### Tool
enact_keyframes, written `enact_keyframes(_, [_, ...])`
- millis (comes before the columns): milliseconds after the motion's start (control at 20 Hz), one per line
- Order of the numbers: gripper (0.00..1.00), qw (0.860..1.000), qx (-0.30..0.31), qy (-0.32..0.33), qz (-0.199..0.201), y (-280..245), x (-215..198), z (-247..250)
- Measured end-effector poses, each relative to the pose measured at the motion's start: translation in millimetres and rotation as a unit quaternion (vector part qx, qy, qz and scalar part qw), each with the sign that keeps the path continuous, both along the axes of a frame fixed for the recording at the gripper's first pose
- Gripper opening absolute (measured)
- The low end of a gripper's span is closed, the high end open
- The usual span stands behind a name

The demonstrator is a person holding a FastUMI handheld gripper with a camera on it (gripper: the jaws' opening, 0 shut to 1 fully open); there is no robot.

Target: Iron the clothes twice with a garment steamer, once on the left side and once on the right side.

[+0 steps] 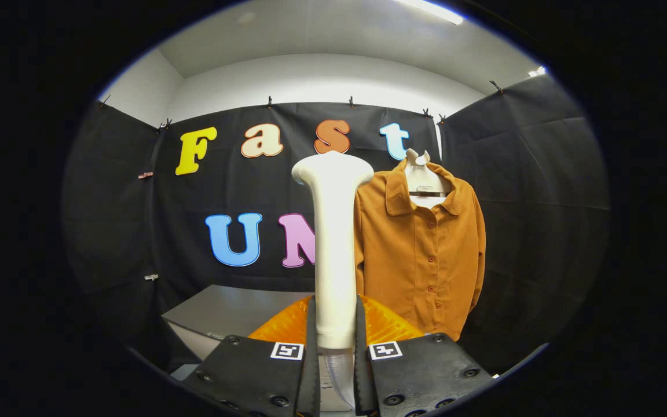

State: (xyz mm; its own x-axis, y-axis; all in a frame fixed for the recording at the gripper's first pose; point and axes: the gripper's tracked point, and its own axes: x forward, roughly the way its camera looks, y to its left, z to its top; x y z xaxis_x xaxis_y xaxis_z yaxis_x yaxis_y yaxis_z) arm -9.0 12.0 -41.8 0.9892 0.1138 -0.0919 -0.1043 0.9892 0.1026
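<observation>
A grey surface [226, 310] stood beyond the fingers, off to their left, in front of the black booth wall. An orange, glossy, rounded thing [278, 327] showed just ahead of the fingers, at the surface's near edge; whether it rested on the surface could not be told.

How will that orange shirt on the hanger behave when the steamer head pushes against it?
The shirt is probably floppy: it hangs loose from a hanger, so it should give and swing rather than resist. Its thin draped cloth looks light. The tongs are shut on the steamer, whose smooth handle may slip.
</observation>
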Motion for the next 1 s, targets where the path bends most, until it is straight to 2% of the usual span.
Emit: enact_keyframes(1000, [0.27,1.000,-0.009,-0.002,0.006,15.7,10.6,-1.5])
